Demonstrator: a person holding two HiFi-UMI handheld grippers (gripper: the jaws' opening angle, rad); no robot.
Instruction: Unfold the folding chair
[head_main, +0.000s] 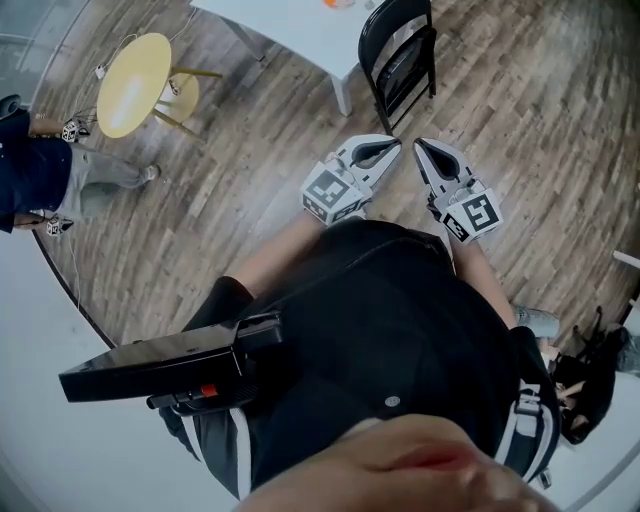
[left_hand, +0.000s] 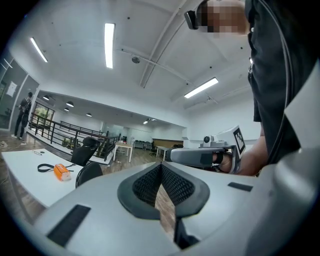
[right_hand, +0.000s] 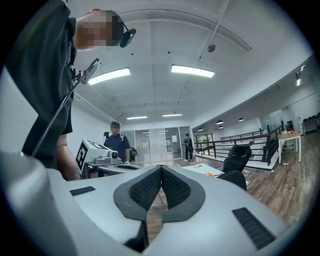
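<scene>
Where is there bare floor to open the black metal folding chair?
Wooden floor is bare between the black folding chair and the left gripper and right gripper, and to the chair's right. It's crowded by the white table and around the round yellow table.

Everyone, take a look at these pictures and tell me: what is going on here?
A person holds a two-jaw gripper in each hand, side by side out in front. The left gripper and the right gripper both have their jaws shut on nothing and point toward a black folding chair, which stands folded beside a white table. Neither gripper touches the chair, so the unfolding has not yet begun.
</scene>
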